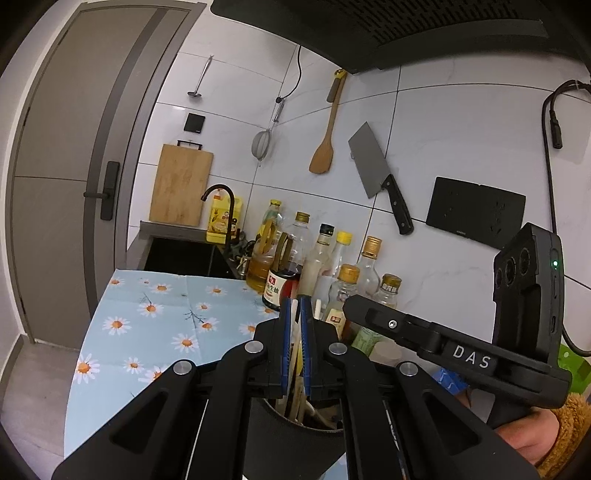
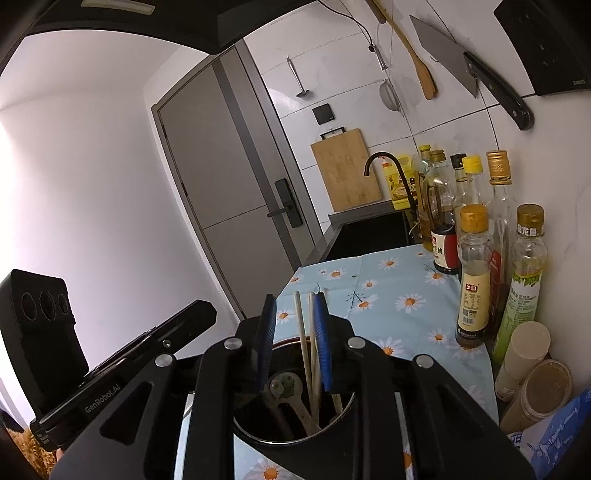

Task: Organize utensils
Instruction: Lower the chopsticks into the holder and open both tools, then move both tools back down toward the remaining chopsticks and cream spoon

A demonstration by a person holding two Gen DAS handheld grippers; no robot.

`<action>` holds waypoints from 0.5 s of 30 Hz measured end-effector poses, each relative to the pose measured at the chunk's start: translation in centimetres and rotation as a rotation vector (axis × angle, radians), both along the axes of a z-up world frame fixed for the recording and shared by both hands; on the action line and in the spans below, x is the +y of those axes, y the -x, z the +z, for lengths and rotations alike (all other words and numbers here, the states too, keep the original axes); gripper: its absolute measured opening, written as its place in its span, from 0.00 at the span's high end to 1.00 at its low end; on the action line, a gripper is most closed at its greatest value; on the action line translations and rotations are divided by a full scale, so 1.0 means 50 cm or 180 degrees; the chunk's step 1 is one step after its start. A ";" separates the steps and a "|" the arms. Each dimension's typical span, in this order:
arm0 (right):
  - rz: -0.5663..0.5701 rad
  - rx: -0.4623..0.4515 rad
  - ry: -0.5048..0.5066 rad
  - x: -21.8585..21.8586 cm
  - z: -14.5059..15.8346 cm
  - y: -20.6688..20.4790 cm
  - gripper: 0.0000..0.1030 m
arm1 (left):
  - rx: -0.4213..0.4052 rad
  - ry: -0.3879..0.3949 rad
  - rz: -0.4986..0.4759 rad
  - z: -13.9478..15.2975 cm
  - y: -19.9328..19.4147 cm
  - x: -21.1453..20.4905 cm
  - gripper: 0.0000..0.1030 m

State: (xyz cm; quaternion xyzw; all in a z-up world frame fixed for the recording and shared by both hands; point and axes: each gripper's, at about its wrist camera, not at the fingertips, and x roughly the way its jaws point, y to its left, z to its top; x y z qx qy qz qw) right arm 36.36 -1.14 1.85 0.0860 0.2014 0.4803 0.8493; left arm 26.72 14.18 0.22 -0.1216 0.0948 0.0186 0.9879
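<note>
We see matt black plastic tongs (image 2: 293, 321) with blue ribbed pads, a shiny metal-rimmed dark pot (image 2: 258, 432), pale smooth chopsticks (image 2: 303, 332), glossy white wall tiles (image 1: 461, 147), and a wooden cutting board (image 1: 181, 184).

White, large-format wall tiles (image 1: 461, 155) back the counter, lit evenly. A grey door (image 1: 66, 177) with a black handle stands at nine o'clock, and grey floor (image 1: 33, 398) lies at eight. A black range hood (image 1: 388, 26) hangs at twelve, a dark sink (image 1: 184, 256) with a black faucet (image 1: 221, 206) near centre.
</note>
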 end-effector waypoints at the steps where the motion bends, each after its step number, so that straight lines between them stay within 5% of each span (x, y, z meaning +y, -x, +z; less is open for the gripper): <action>1: -0.0011 -0.0007 -0.0002 -0.002 0.002 0.002 0.78 | 0.0012 -0.0008 0.0031 0.001 0.002 0.001 0.95; 11: -0.0009 -0.0064 0.0015 -0.020 0.023 0.031 0.78 | -0.0001 0.0008 0.0078 0.017 0.034 -0.002 0.95; 15: 0.0044 -0.0028 -0.0044 -0.034 0.040 0.050 0.78 | 0.0033 0.0023 0.0038 0.026 0.054 -0.005 0.85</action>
